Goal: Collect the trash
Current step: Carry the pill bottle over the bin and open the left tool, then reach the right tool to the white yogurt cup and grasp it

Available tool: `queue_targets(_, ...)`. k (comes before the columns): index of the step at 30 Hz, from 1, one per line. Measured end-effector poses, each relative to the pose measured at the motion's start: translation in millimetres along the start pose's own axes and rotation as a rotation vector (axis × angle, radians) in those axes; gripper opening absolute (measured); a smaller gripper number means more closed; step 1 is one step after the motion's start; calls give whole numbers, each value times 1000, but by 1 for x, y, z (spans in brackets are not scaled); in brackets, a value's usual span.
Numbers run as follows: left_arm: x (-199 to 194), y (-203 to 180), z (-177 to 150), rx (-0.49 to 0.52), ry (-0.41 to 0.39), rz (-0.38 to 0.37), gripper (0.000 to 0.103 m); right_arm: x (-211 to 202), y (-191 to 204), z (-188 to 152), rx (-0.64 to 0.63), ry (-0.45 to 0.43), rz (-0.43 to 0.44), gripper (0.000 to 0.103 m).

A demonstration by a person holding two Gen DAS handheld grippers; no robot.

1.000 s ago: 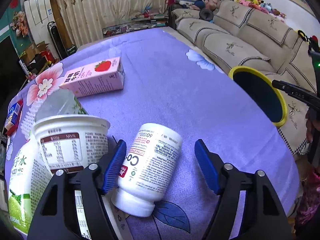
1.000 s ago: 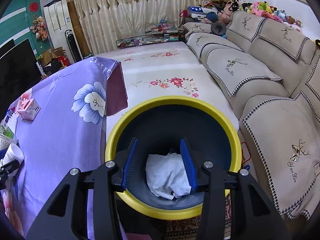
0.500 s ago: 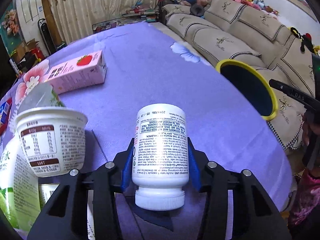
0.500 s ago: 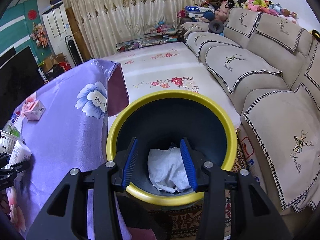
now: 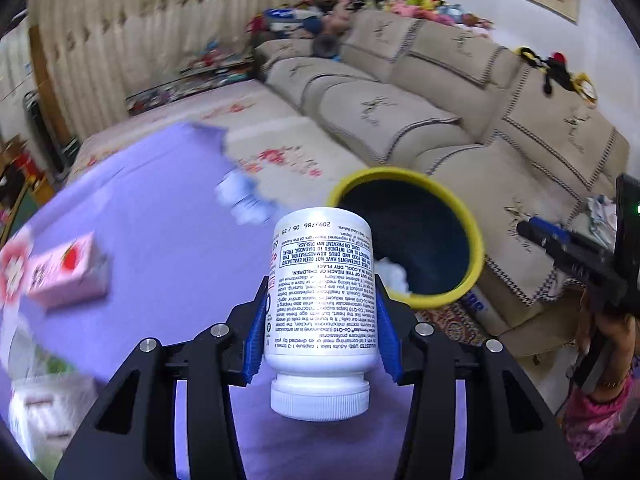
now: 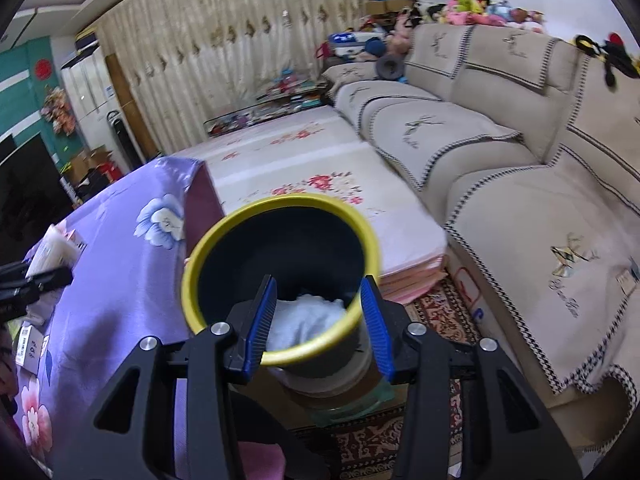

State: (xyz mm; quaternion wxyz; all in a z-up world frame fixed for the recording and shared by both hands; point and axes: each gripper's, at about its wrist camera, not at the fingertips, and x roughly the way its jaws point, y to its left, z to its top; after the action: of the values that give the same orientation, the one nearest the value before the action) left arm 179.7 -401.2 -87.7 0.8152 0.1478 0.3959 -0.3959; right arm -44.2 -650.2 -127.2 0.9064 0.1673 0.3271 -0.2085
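The left gripper [image 5: 320,316] holds a white supplement bottle [image 5: 322,300] by its middle, cap toward the camera, above the purple floral tablecloth [image 5: 160,216]. The bottle looks stiff, smooth and probably light, so it may slip; a hold across the labelled body is good. Its label has small dense text. The right gripper [image 6: 318,320] holds nothing, its jaws half apart. Beyond stands the yellow-rimmed trash bin [image 5: 472,240] with crumpled white paper [image 6: 308,316] inside, then the beige sofa [image 6: 500,140].

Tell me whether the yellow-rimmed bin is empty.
Not empty: the bin already holds crumpled white paper at its bottom, visible in both wrist views.
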Motion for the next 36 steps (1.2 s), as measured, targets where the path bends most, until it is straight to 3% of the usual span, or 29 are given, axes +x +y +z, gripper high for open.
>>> queue_targets(5,27,-40,38,46,9,-73,47,-15,-23,-4,36,-22,-35,42)
queue_targets(16,108,-78,83,50,72,-102,47,-20,-44,-9,76,-22,-53,42)
queue_targets(19,120,-82,90,46,58,-84,58,-20,-45,-9,78,-18,-54,42)
queue_targets(20,122,-82,92,46,51,-76,66,-20,-45,-9,77,-18,-54,42)
queue_targets(22,120,-81,95,38,37,-66,70,-20,-43,-9,74,-17,-51,42)
queue_targets(26,81,-71,91,4,-22,-94,70,-21,-35,-14,64,-14,-38,42)
queue_targets(29,29,-58,76,-24,-93,-100,81,-20,-26,-16,49,-4,-19,43)
queue_targets(36,-89,-8,21,-98,-256,5,92,-13,13,-19,-12,22,42,43)
